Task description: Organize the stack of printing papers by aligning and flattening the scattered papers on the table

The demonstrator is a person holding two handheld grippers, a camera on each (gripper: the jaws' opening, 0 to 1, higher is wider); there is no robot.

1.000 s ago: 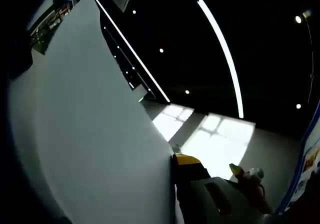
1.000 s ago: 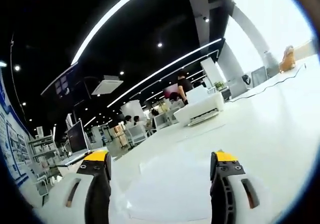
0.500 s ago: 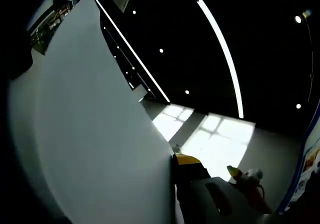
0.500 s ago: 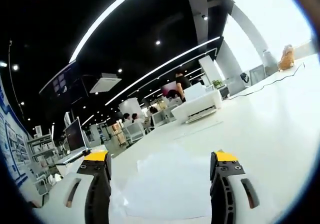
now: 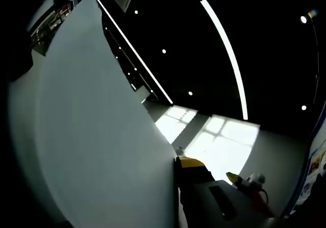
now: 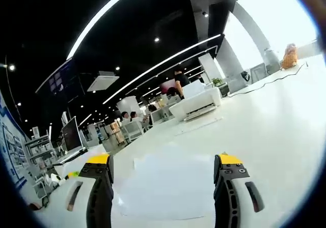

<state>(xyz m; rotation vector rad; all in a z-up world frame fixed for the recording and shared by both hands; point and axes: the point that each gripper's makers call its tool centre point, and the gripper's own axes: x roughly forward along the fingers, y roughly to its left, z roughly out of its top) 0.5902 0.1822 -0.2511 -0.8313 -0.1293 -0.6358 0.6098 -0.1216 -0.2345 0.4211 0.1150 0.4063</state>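
A large white paper sheet (image 5: 97, 136) stands tilted up across the left half of the left gripper view. It hides one jaw of my left gripper (image 5: 179, 165). The other jaw, yellow-tipped, presses against the sheet's edge, so the gripper is shut on it. In the right gripper view, my right gripper (image 6: 164, 162) is open with its jaws wide apart, low over the white table (image 6: 275, 131). A loose stack of white papers (image 6: 165, 184) lies flat on the table between and just ahead of the jaws, with nothing gripped.
A white box-like machine (image 6: 196, 102) sits farther back on the table, and a cable (image 6: 277, 77) runs along the far right. People sit at desks (image 6: 133, 122) behind, near a monitor (image 6: 70, 134). A small yellow-red object (image 5: 247, 183) shows beside the left gripper's jaw.
The right view has shifted a little, and the papers between its jaws now lie flatter and closer. The left gripper still holds the sheet. The small coloured object beside it has moved slightly.
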